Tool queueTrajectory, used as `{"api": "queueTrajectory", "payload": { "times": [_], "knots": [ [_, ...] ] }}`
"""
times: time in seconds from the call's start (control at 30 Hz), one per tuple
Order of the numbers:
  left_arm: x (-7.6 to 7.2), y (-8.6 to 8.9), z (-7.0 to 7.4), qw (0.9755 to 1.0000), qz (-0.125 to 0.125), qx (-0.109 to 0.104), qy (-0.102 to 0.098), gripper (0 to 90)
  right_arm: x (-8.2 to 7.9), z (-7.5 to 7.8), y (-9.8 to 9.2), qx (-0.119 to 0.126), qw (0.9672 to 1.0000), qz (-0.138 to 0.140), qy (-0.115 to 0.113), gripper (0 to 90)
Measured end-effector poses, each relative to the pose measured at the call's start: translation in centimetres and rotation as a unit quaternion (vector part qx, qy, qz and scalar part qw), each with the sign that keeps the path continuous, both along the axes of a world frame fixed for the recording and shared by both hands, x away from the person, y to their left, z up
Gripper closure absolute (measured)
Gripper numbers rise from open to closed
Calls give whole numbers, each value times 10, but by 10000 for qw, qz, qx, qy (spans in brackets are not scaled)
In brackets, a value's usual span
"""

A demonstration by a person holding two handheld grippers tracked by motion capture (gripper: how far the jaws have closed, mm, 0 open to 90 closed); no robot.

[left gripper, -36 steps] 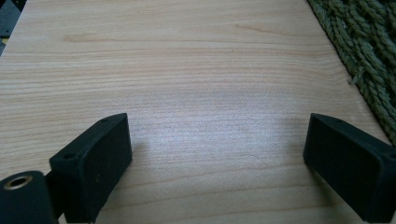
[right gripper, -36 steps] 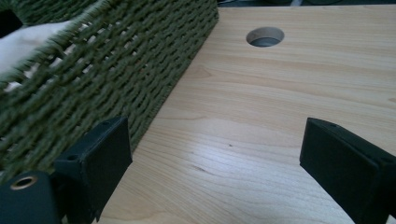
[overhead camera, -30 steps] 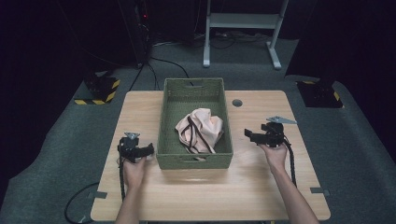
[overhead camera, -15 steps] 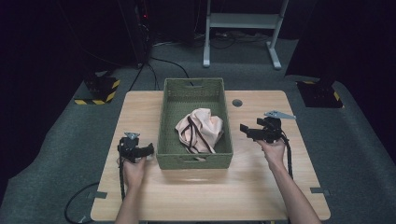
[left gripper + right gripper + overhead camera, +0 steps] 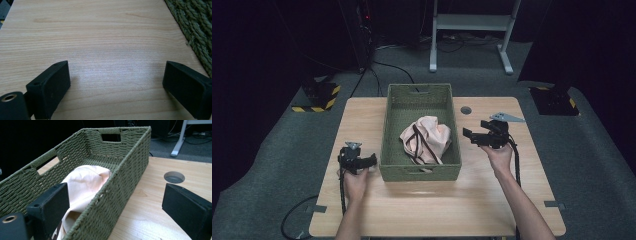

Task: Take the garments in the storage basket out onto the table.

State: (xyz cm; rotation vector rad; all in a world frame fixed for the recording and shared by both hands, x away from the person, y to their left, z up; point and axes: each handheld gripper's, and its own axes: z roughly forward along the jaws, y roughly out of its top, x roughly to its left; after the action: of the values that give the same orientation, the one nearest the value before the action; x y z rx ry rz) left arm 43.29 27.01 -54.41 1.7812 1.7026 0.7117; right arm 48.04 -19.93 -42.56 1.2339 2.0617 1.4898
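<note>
**Both grippers spread, cloth in basket**

I see the pink cloth (image 5: 426,141) bunched in the near half of the green woven basket (image 5: 420,93) at the middle of the table (image 5: 362,115). My right gripper (image 5: 468,134) hovers just beside the basket's right wall, fingers wide apart, grasping nothing. My left gripper (image 5: 373,160) sits low at the basket's near-left corner, fingers (image 5: 50,86) released over bare wood.

Round cable hole (image 5: 466,110) in wooden table (image 5: 362,115)

A light wooden table (image 5: 492,200) carries a green woven basket (image 5: 394,115), with a round hole (image 5: 466,110) beside it
</note>
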Motion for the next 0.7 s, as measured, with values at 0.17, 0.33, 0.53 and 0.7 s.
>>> {"api": "queueTrajectory", "payload": {
  "times": [0.17, 0.33, 0.53, 0.7],
  "knots": [
    [0, 0, 0, 10000, -2, -1, 0, 77, 1, 4, 7, 25, 10000, 70, -7, 70],
    [0, 0, 0, 10000, -4, 0, 1, 76, 2, 7, 14, -48, 9999, 157, -21, 67],
    [0, 0, 0, 10000, -6, -1, 2, 76, 4, 12, 28, -100, 9996, 243, -66, 70],
    [0, 0, 0, 10000, -2, -22, -8, 74, 6, 14, 38, -121, 9994, 313, -68, 72]
  ]
}}
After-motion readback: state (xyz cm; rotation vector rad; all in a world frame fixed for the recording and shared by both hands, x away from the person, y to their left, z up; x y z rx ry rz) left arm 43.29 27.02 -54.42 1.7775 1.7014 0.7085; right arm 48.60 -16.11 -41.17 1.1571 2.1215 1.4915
